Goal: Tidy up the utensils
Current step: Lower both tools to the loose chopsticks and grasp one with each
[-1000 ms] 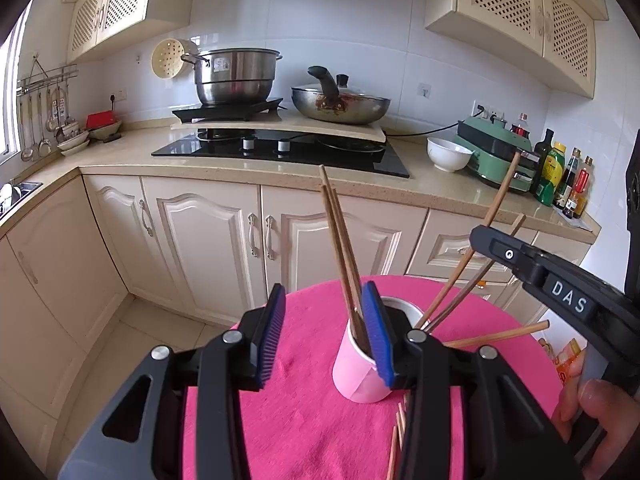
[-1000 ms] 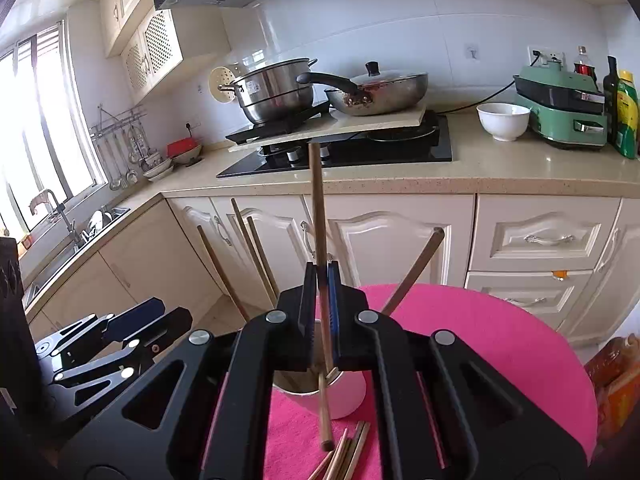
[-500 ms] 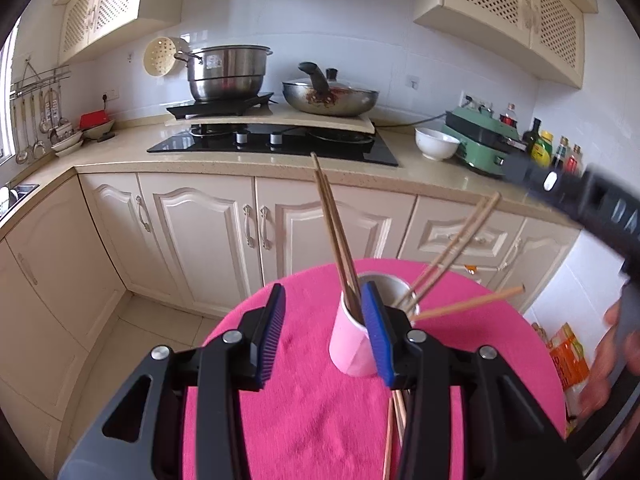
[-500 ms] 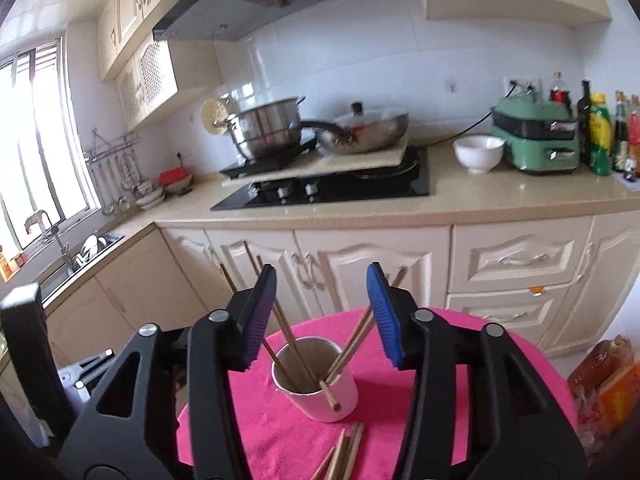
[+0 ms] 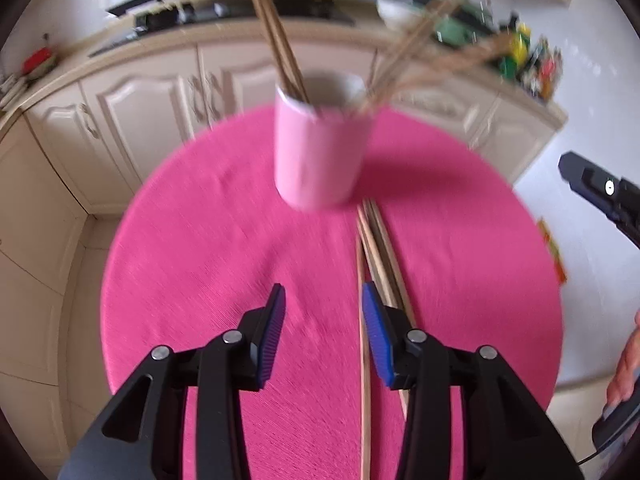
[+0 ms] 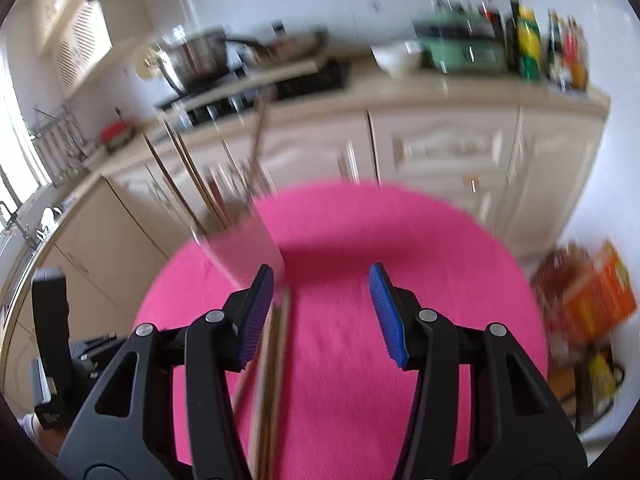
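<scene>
A pink cup [image 5: 320,152] stands on the round table's pink cloth [image 5: 208,240] with several chopsticks [image 5: 276,40] leaning in it. Loose chopsticks [image 5: 378,252] lie on the cloth in front of the cup. My left gripper [image 5: 323,308] hangs open over the cloth, nothing between its pads, its right finger above the loose sticks. In the right wrist view the blurred cup [image 6: 248,252] sits at upper left. My right gripper [image 6: 320,288] is open and empty, with the loose chopsticks [image 6: 276,360] beneath its left finger.
Cream cabinets [image 5: 160,96] and a counter with a stove and pots [image 6: 192,60], a white bowl [image 6: 396,58] and bottles [image 6: 528,44] stand behind the table. Orange packets and bags [image 6: 592,300] lie on the floor at right. The cloth's rim drops off all round.
The right gripper opened and let its chopstick go into the cup, then swung right of the cup and tipped down. The left gripper dipped toward the cloth and the loose chopsticks.
</scene>
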{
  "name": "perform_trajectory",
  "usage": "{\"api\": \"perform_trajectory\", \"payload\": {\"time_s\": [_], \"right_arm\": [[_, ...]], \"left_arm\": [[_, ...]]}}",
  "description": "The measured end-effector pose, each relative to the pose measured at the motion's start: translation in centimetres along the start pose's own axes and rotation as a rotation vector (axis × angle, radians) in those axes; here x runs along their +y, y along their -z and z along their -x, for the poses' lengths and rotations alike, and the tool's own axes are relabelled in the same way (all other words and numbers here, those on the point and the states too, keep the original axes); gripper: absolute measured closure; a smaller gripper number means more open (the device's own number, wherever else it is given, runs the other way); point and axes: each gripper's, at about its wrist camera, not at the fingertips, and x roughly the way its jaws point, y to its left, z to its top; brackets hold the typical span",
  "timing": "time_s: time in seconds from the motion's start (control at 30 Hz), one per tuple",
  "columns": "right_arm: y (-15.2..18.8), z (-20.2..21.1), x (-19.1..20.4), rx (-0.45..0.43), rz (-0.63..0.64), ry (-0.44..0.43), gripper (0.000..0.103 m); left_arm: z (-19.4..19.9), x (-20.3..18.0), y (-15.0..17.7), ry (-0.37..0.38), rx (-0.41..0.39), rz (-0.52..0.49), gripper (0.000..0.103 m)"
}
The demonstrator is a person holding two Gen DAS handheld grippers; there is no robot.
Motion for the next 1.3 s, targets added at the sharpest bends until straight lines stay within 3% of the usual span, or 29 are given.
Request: {"api": "perform_trajectory", "payload": {"time_s": [0.17,0.5,0.53,0.6,0.67,0.77,0.87,1.3], "right_arm": [[3.1,-2.0,-1.0,0.095,-0.039,0.005,0.053],[4.2,-4.2,-1.5,0.179,-0.059,0.008,0.053],[4.2,-4.5,-1.4,0.192,-0.058,0.011,0.053],[4.2,-5.4,-1.3,0.227,-0.058,0.012,0.053],[4.2,-6.2,-0.8,0.260,-0.056,0.005,0.054],[4.2,-7.7,0.0,0.314,-0.041,-0.021,0.069],[4.3,-9.5,1.1,0.374,-0.020,-0.040,0.073],[4.6,-13.1,4.3,0.518,0.082,-0.012,0.078]], "left_arm": [[-3.5,-2.0,1.1,0.001,0.113,-0.060,0.063],[-6.6,-3.2,1.2,-0.037,0.198,-0.097,0.064],[-6.7,-3.3,1.2,-0.051,0.197,-0.103,0.066],[-6.7,-3.3,1.0,-0.071,0.191,-0.098,0.085],[-6.7,-2.4,0.7,-0.050,0.199,-0.044,0.096],[-6.1,-0.6,0.5,-0.041,0.191,0.024,0.097],[-5.3,1.2,0.3,-0.038,0.164,0.075,0.097],[-2.3,3.4,-0.5,-0.051,0.068,0.133,0.097]]}}
